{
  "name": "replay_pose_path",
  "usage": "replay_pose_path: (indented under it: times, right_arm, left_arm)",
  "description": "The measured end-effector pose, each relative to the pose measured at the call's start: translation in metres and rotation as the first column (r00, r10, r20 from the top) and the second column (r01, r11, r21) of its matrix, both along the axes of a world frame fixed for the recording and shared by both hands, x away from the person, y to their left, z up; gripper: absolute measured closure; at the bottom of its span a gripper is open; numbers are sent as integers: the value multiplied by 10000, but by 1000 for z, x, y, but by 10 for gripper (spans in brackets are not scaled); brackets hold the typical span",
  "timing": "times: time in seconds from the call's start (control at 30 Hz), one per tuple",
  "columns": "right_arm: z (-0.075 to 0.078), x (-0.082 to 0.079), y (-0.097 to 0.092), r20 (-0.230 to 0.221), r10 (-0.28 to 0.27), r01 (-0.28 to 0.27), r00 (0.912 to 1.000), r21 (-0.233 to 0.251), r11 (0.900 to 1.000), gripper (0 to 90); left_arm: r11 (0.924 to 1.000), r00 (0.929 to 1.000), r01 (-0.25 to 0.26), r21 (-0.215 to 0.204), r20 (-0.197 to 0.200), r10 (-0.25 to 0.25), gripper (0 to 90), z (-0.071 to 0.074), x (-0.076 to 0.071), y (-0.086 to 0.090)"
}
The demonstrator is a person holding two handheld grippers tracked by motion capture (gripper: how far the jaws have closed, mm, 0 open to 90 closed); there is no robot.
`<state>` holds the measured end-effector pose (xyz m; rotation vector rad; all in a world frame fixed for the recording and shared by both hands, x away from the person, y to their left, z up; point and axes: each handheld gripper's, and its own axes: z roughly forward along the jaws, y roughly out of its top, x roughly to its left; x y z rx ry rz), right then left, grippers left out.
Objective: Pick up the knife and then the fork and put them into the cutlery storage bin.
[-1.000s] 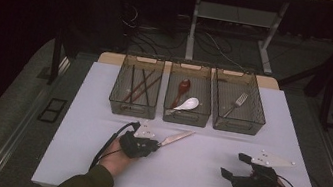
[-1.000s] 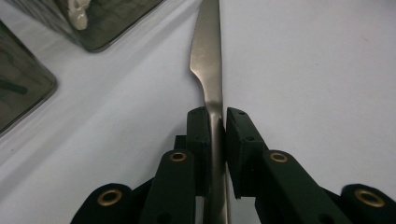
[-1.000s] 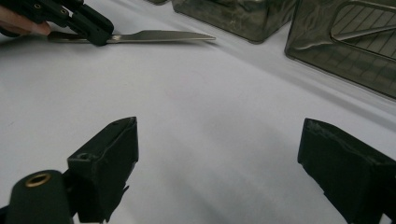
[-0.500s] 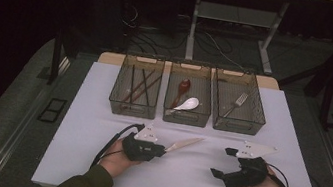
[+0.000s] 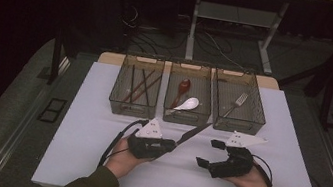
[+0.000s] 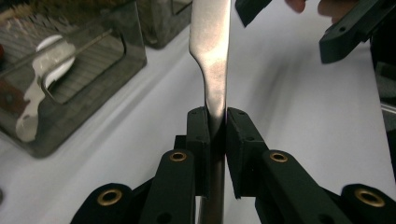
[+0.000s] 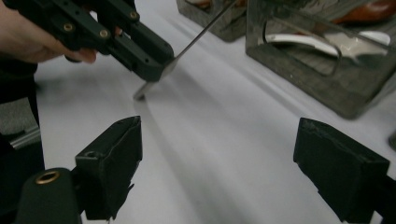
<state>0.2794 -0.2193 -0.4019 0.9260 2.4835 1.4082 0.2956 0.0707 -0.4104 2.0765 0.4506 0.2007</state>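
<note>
Since the earlier frame your right gripper [image 5: 209, 153] has slid in across the white table [image 5: 78, 160] toward the flat silver metal knife [image 5: 197, 130], and its jaws have just been narrowing; they stand released, nothing between them. Your left gripper [image 5: 174, 146] has lifted slightly and is clenched on the knife's handle [image 6: 215, 112]. The blade points up and away from the left gripper, its tip just in front of the middle clear plastic bin [image 5: 186, 118], off the table surface.
</note>
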Motion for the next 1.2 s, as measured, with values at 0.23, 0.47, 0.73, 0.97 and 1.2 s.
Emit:
replay_pose_path:
  times: [0.23,0.47,0.73,0.97,1.2]
  right_arm:
    - [14,7,3,254,-224,201,9994,870,9960,233]
    - [29,15,13,436,-302,219,9986,1788,9836,442]
    - [32,27,21,470,-987,848,9940,2385,9674,780]
    - [34,30,23,417,-864,720,9954,2694,9603,885]
    - [36,31,19,508,-977,821,9939,2487,9651,886]
  left_arm:
    - [9978,9991,-297,-590,289,315,798,14,0,-1]
    - [9930,9949,-872,-802,438,909,798,17,1,-20]
    - [9861,9879,-1291,-1050,728,1371,797,19,1,-39]
    - [9828,9867,-1373,-1232,703,1466,795,17,3,-41]
    - [9869,9886,-1214,-1064,762,1298,683,12,6,-40]
